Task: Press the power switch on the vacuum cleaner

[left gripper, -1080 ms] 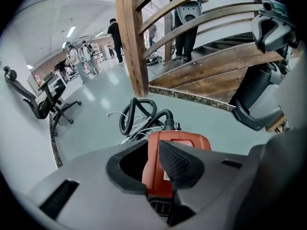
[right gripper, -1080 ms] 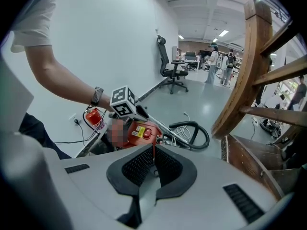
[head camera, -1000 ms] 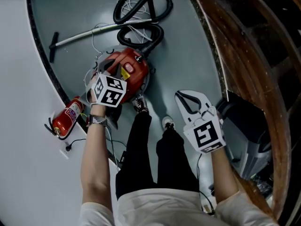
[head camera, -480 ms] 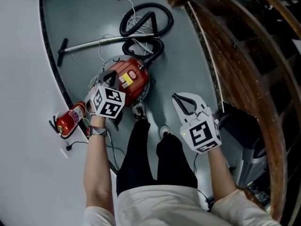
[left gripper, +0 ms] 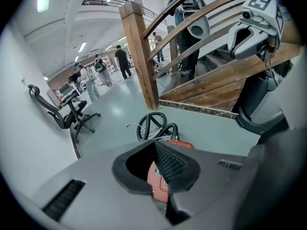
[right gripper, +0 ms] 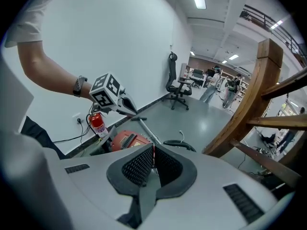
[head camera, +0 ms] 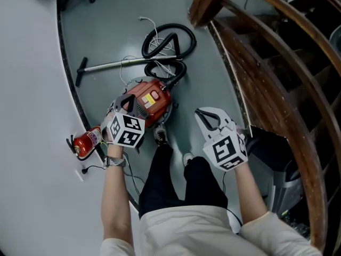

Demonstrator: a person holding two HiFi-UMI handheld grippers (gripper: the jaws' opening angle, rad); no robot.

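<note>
The red vacuum cleaner (head camera: pixel 153 101) lies on the grey floor ahead of the person's feet, and I cannot make out its power switch. My left gripper (head camera: pixel 121 106) hangs above the vacuum's near left side, apart from it, jaws shut on nothing. In the left gripper view the closed tips of that gripper (left gripper: pixel 154 146) cover most of the vacuum cleaner (left gripper: pixel 158 180). My right gripper (head camera: pixel 204 114) floats to the right over bare floor, also shut and holding nothing. From the right gripper (right gripper: pixel 152 151) I see the vacuum cleaner (right gripper: pixel 125 140) low at the left.
A black hose (head camera: pixel 169 40) coils beyond the vacuum, with a metal wand (head camera: pixel 114 64) lying leftward. A red fire extinguisher (head camera: pixel 85 141) stands by the curved white wall. A wooden stair railing (head camera: pixel 256 63) closes off the right. An office chair (left gripper: pixel 67 111) stands far off.
My left gripper has lifted off the vacuum's top and drawn back toward the person. The right gripper has risen a little too. The vacuum sits lower and smaller relative to both.
</note>
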